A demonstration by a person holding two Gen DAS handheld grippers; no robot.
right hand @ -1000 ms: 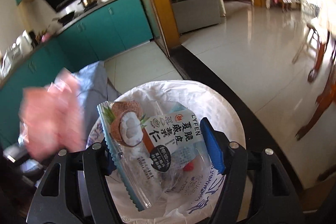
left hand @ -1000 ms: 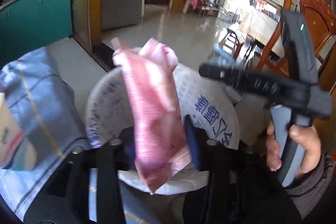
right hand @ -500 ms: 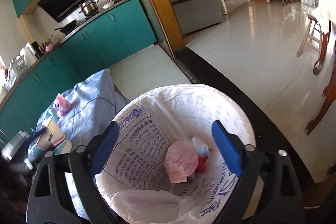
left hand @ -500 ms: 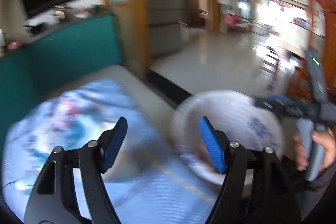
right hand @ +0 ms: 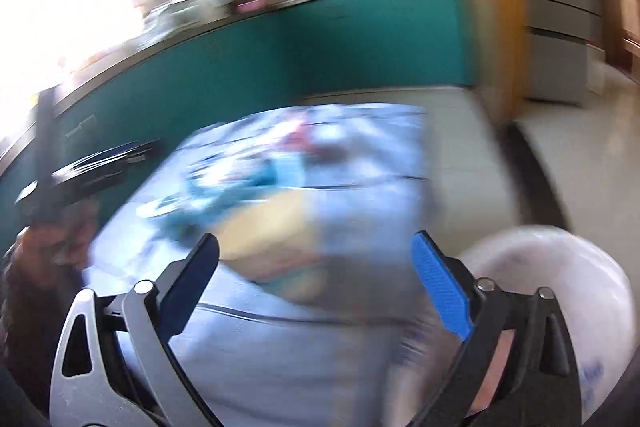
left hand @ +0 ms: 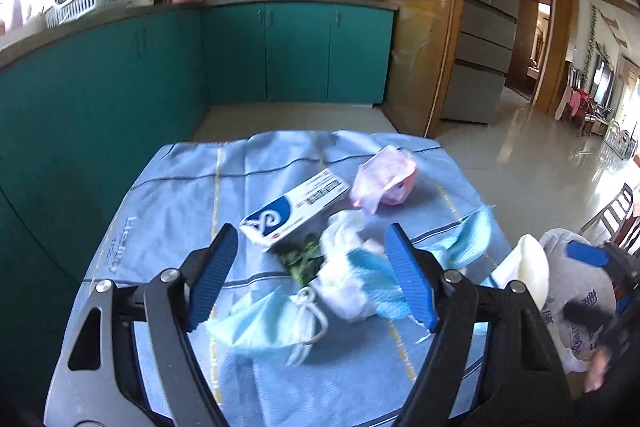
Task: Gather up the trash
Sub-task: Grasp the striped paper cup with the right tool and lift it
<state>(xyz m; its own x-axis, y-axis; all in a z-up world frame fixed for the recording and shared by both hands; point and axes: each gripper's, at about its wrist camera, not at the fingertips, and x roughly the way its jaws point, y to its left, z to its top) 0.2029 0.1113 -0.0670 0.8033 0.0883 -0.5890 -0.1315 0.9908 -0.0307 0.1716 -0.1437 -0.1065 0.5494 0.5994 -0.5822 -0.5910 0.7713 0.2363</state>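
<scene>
My left gripper hangs over a table with a blue cloth, its jaws opening and nothing between the pads. Below it lie a white-and-blue box, a pink wrapper, crumpled white tissue, green leaves and blue face masks. A paper cup stands at the cloth's right edge. My right gripper is empty, jaws opening, in a blurred view over the cloth and a tan cup. The bin's white bag is at lower right.
Teal cabinets with a cooktop and pots run behind and left of the table. The bin's white bag stands right of the table, with the right gripper above it. Tiled floor opens toward a grey fridge and a doorway.
Both grippers released their wrappers, a pink one and a coconut snack pack, over the bin. Both then swung left from the bin toward the table, jaws spreading wider.
</scene>
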